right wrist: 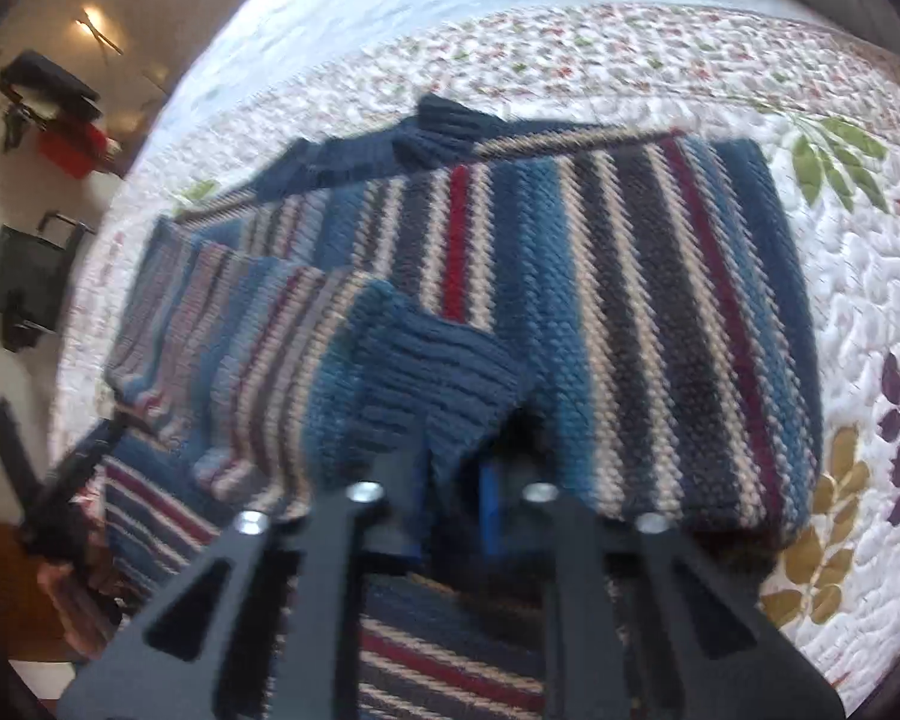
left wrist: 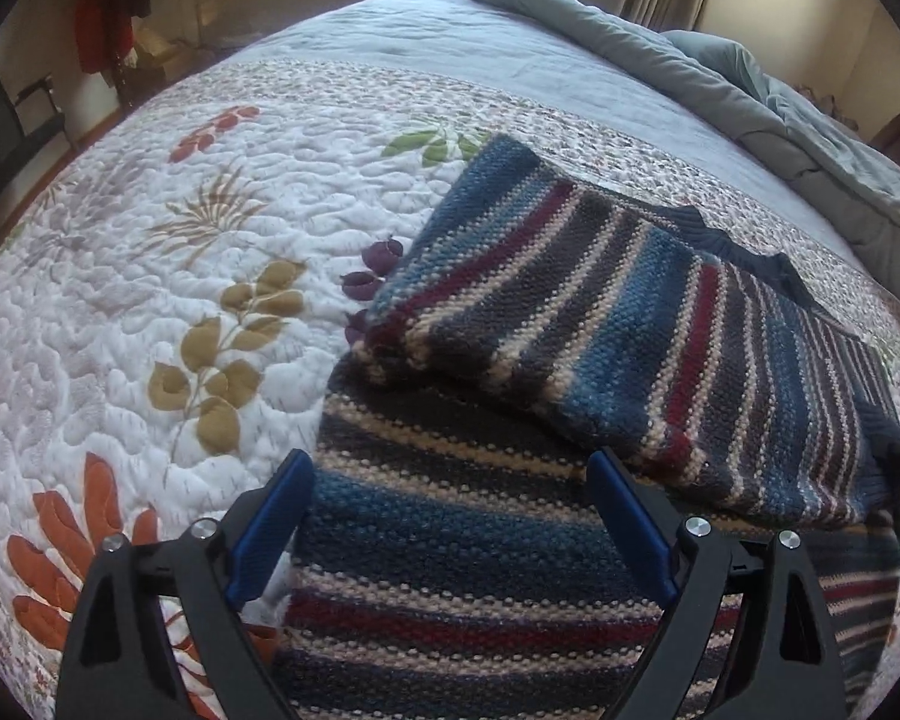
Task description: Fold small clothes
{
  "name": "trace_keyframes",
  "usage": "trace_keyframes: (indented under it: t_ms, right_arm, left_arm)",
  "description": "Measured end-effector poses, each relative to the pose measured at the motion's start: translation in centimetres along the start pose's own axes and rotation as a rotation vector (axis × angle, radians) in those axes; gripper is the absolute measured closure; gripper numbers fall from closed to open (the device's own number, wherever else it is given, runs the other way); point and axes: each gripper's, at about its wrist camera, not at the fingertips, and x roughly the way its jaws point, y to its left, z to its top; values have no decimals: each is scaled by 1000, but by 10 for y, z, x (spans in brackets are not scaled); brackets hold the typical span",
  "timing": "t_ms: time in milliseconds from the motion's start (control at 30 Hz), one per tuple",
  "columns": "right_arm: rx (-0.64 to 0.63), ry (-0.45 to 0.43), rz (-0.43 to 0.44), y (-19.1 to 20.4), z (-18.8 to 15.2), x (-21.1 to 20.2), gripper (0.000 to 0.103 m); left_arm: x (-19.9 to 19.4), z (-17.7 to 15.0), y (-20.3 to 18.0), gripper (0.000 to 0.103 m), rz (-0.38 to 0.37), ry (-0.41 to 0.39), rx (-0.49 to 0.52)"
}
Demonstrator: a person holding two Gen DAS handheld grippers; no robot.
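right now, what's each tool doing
Left tool: open, holding nothing, above the sweater.
Right tool: shut on the sweater's cuff.

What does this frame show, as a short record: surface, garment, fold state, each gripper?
surface: bed with floral quilt
garment: striped knit sweater, navy ribbed trim
fold state: partly folded; upper part doubled over the lower part
left gripper: open, low over the lower part, holding nothing
right gripper: shut on the navy ribbed cuff of a sleeve
background: grey duvet bunched at the far side of the bed
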Motion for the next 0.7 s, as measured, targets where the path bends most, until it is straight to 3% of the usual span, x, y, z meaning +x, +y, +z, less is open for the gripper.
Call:
trace_keyframes:
  t_ms: [133,267,333,400,500,567,633,700]
  right_arm:
    - [-79,-114,-10,23,24,-25,94]
    - [-122,-293,71,43,51,-79,95]
    - [-129,-347,49,37,61,-95,95]
    - [-68,-309,-16,18,74,-85,94]
    - [20,-168,-60,-13,84,-37,92]
    - [71,-63,-101,-32,82,1,84]
    - [72,-49,-144,-39,73,12,79]
    - [81,-71,-113,-44,67,7,63]
  left_arm:
    - [-2,2,10,10,-37,-19,-69]
    - [-4,1,15,10,-40,-47,-102]
    - [-6,1,14,10,-46,-63,-108]
    - [-3,1,10,10,-49,-51,-96]
    - [6,-2,-1,10,-9,-29,-46]
    - [8,-5,-7,10,31,-30,-8]
    - [9,-5,-11,8,46,-31,15]
    - [11,-5,-11,8,47,-30,20]
